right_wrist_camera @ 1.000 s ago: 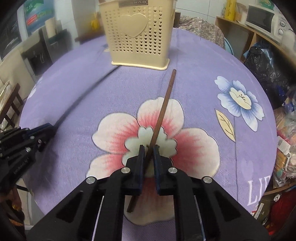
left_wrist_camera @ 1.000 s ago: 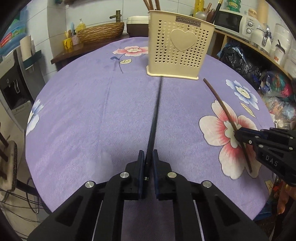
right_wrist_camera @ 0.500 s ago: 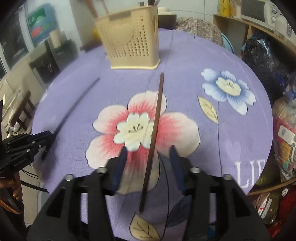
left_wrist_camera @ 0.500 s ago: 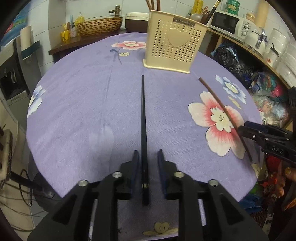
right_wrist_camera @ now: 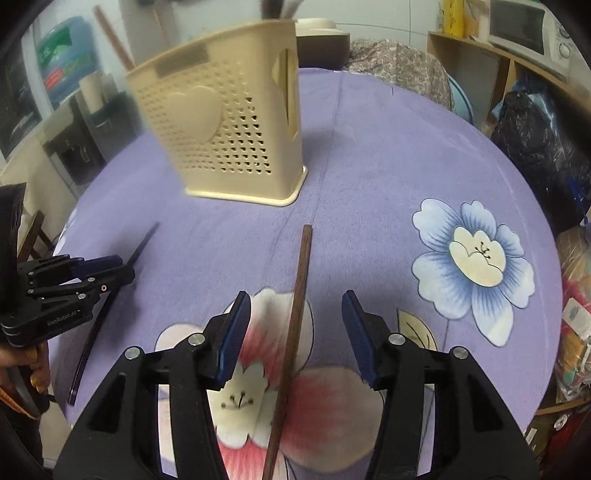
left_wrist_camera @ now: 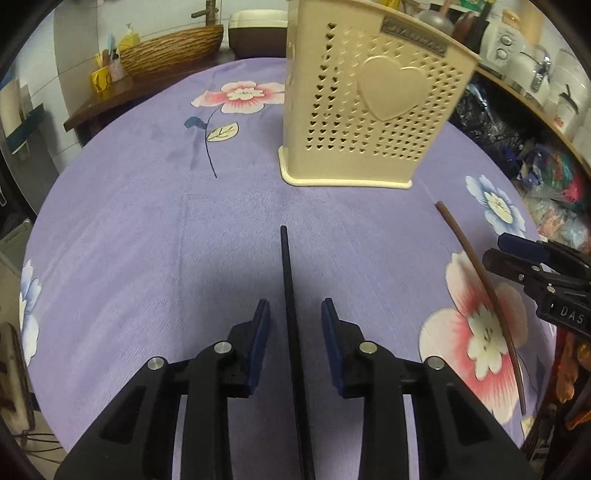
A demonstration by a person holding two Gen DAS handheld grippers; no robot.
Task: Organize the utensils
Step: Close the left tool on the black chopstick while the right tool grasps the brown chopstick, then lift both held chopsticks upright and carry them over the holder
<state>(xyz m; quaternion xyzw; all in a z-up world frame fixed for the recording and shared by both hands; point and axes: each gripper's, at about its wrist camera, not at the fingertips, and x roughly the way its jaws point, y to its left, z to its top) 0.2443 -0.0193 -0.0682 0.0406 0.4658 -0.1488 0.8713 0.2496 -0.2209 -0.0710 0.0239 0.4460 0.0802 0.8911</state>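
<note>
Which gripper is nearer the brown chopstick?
Right. The right gripper straddles the brown chopstick, its jaws closing without touching it. The left gripper is off to the side, around the black chopstick.

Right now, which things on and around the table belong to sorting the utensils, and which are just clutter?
Job:
- black chopstick, between the left gripper jaws, not pressed; jaws closing
- brown chopstick, between the right gripper jaws, not pressed; jaws closing
- cream utensil holder

Lying about:
- wicker basket
- microwave
- black bags
</note>
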